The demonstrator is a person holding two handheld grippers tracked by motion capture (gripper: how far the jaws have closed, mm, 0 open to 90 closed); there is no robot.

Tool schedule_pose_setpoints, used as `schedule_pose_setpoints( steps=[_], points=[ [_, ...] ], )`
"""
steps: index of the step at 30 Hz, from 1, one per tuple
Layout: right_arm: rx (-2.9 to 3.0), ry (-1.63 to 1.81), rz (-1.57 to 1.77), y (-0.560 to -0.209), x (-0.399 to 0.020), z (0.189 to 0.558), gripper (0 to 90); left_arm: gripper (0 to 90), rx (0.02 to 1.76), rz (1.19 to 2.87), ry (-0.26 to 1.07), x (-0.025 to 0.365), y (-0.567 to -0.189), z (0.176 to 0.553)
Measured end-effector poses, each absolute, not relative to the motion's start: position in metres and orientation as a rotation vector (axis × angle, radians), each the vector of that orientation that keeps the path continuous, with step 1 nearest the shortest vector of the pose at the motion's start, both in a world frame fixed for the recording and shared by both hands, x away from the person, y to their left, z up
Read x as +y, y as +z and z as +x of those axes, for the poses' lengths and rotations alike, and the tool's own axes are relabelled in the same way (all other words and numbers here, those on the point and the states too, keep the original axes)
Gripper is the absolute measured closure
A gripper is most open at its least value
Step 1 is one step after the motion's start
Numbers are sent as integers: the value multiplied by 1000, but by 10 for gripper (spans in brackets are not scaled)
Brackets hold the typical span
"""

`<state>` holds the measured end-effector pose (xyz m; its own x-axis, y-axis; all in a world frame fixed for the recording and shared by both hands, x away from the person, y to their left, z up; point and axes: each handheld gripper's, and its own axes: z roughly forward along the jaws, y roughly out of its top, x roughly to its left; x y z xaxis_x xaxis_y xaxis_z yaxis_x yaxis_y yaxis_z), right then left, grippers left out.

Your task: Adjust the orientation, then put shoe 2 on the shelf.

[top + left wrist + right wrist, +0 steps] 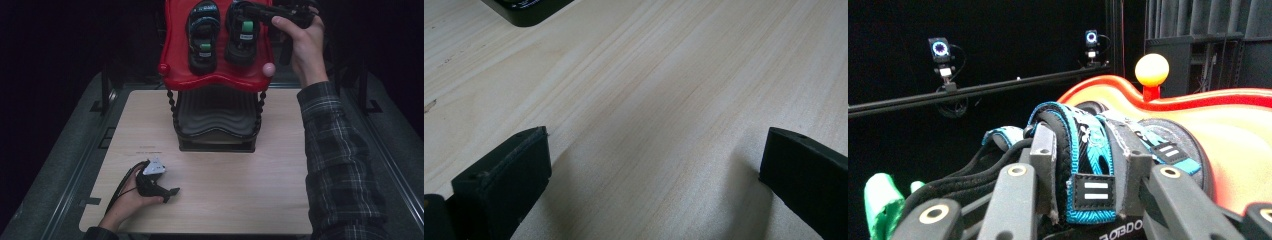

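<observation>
The right sandal [242, 32] sits on the top tier of a red shoe rack [172, 35], with the right hand-held gripper [256, 11] at its far end. In the right gripper view, that gripper's two jaws are closed partway on the sandal's [1083, 150] blue-and-black strap, their pads pressing the strap from both sides. The sole is mostly hidden below the jaws, and the print at the bottom edge is cut off, so it cannot be read. A green tab [880, 205] shows at the lower left of that view, cropped by the frame.

Just beside the held sandal, to its left in the high view, lies the left sandal [203, 35] of the pair, on the same red tier. Ahead of the right hand-held gripper, a ball knob [1151, 70] stands on the rack's rim. Below the red tier is a dark lower shelf [216, 117], its surface hard to make out in shadow.

Well apart from all this, the left hand-held gripper [167, 192] rests low at the near left of the tabletop [240, 195]. Its jaws stand wide apart with only bare wood between them. A dark corner of the rack's base [526, 12] is cut off at the top of that view.
</observation>
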<state>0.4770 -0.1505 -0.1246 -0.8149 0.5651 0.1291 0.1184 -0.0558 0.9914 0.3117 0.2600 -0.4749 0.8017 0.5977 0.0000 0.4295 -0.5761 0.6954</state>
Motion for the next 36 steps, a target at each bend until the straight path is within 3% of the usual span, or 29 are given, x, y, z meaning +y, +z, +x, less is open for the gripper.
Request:
schedule_pose_setpoints(
  steps=[24,36],
  points=[
    [2001,1774,645,-135,-131,470,625,0,750,2274,303,260,-475,311],
    [1968,1858,689,-140,-146,464,390,0,747,2277,303,260,-475,312]
  ],
)
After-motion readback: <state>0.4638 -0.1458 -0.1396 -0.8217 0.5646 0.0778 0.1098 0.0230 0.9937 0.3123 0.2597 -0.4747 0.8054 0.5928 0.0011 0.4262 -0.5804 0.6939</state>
